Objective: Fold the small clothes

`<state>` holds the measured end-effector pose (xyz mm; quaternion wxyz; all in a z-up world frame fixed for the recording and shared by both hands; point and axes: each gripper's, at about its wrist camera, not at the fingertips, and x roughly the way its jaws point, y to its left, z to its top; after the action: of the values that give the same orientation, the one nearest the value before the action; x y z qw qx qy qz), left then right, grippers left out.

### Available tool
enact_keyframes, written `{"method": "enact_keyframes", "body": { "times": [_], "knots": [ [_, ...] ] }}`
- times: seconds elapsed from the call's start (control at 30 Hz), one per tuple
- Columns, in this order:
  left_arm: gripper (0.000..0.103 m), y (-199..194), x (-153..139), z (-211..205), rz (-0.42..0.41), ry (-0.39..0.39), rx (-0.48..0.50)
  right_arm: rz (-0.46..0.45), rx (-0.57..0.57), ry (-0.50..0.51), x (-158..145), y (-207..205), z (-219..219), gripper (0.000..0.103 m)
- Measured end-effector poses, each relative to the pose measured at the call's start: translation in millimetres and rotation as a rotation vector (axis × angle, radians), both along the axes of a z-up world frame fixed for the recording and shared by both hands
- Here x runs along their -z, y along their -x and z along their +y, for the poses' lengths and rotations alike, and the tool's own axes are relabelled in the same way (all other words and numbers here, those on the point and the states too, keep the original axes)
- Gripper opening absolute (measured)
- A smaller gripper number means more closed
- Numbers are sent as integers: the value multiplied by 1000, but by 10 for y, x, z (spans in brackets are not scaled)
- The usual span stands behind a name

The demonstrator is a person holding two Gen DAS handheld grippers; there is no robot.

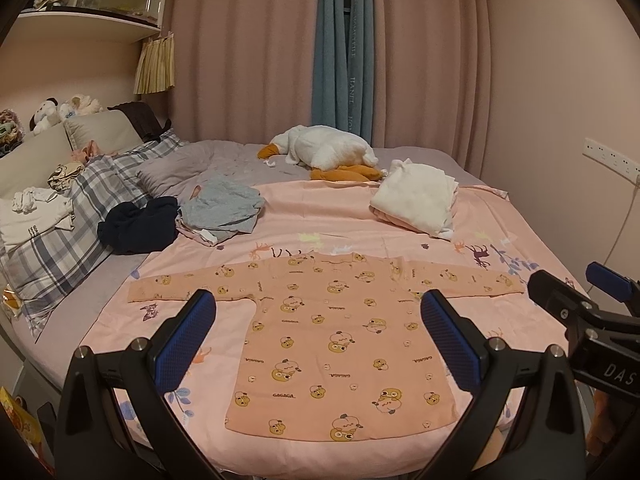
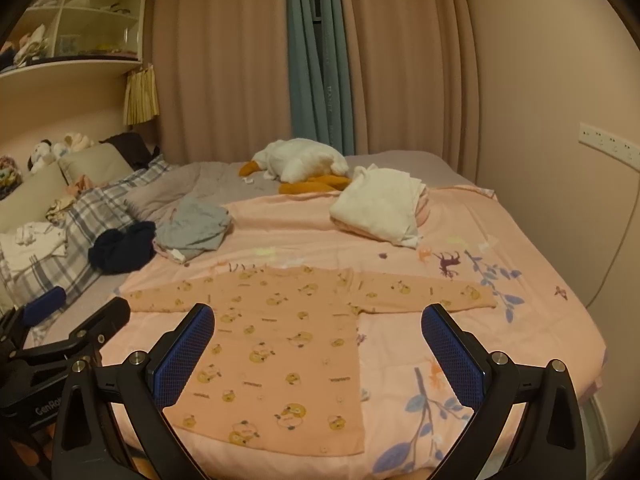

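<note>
While both tools are held back above the near edge of the bed, a small peach long-sleeved top [image 1: 336, 344] is seen spread flat on a pink printed sheet [image 1: 320, 224], filling the lower centre of the left wrist view and the lower centre-left of the right wrist view. It appears to have been laid out smooth and face up so that sleeves and hem can be reached for a first fold, though no fold is visible yet.

The left gripper [image 1: 318, 344] is shown with its jaws spread wide and nothing between them, its blue pads framing the body of the top. The right gripper [image 2: 318, 358] is likewise wide apart and empty, hanging over the garment's right edge and the bare sheet beside it. Neither is touching the cloth.

The collar is pointed toward the top of the frame, at the curtains [image 1: 248, 52], and the hem toward the bottom edge. The body's long axis runs from lower to upper frame; the two sleeves are stretched straight out to left and right, so the widest line of the garment crosses the picture.

Further up the bed, a folded white and pink pile [image 1: 416, 200] lies at centre right, and a heap of grey clothes [image 1: 220, 208] with a dark garment [image 1: 136, 226] at centre left, presumably done and waiting work respectively. A plush goose [image 1: 324, 150] rests behind them.
</note>
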<state>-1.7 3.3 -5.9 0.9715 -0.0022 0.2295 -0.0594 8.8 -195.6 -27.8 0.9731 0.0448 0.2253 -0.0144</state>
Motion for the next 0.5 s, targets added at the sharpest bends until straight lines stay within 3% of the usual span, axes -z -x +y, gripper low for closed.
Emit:
{"method": "enact_keyframes", "body": {
  "times": [0.5],
  "knots": [
    [103, -27, 13, 46, -1, -5, -19, 14, 1, -8, 22, -34, -20, 103]
  ]
}}
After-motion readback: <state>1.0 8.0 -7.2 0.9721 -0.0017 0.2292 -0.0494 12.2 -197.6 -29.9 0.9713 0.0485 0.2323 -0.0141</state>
